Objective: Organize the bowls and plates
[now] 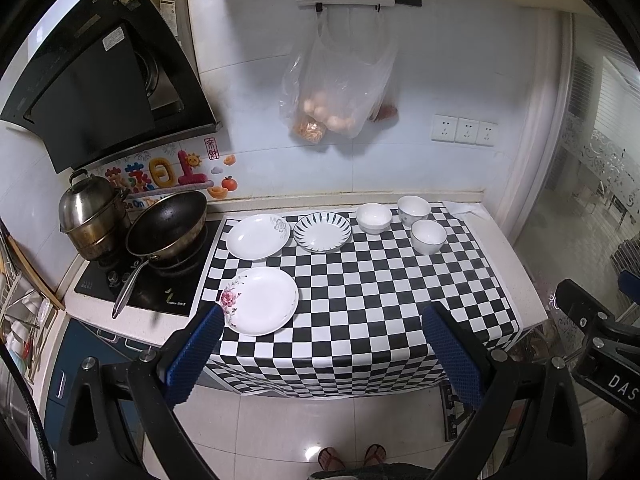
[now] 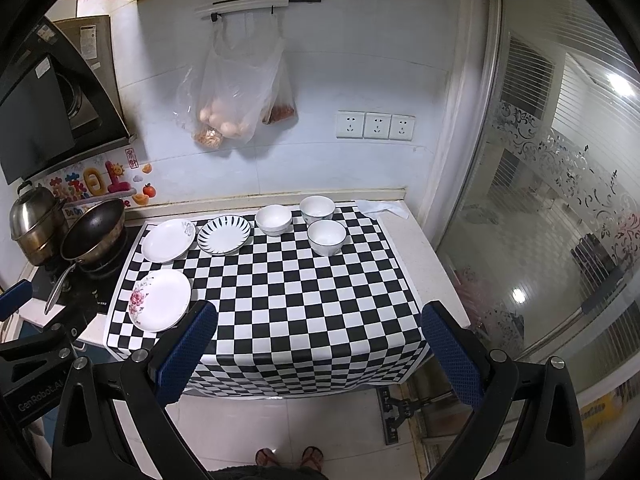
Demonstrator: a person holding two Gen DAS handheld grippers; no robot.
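Left wrist view: left gripper (image 1: 322,354) jaws wide, empty, held back from the counter. Rose plate (image 1: 262,301) nearest; grey-flower plate (image 1: 258,237) and striped plate (image 1: 322,231) behind it.

Right wrist view: right gripper (image 2: 318,354) jaws wide, empty. Three bowls (image 2: 326,237) grouped at the cloth's (image 2: 304,312) far end. Advice: take plates by the rim, stack flat.

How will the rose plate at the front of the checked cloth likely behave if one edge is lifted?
The rose plate looks like glazed ceramic, so probably stiff, slick and breakable. It is broad and shallow, so held by one rim it may tilt or slip. The checked cloth hangs over the counter edge, so pushing the plate might drag it.
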